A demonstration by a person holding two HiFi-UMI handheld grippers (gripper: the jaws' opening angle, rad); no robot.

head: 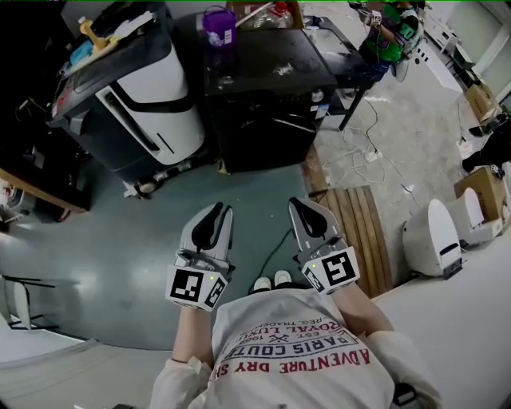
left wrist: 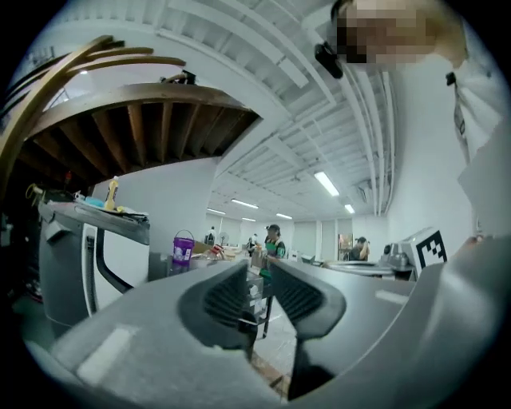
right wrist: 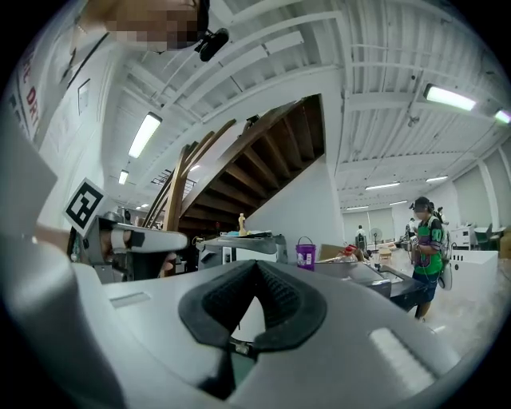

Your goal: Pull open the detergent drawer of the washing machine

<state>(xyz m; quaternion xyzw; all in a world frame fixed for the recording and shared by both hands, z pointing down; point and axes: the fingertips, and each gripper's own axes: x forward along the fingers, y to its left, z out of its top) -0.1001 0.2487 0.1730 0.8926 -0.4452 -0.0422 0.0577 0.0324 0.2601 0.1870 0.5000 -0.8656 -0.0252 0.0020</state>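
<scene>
The washing machine (head: 144, 96) stands at the upper left of the head view, white with a dark grey top and clutter lying on it. It also shows at the left of the left gripper view (left wrist: 88, 256) and small in the right gripper view (right wrist: 239, 249). I cannot make out its detergent drawer. Both grippers hang level over the green floor, well short of the machine. My left gripper (head: 219, 209) (left wrist: 255, 268) keeps a narrow gap between its tips with nothing in it. My right gripper (head: 299, 204) (right wrist: 255, 265) is shut and empty, its tips meeting.
A black cabinet (head: 263, 80) stands right of the machine, with a purple bucket (head: 219, 24) on it. A wooden pallet (head: 363, 232) lies on the floor at the right, with cables (head: 367, 152) beyond it and white rounded units (head: 435, 236) farther right. A person in green (head: 391, 28) stands far off.
</scene>
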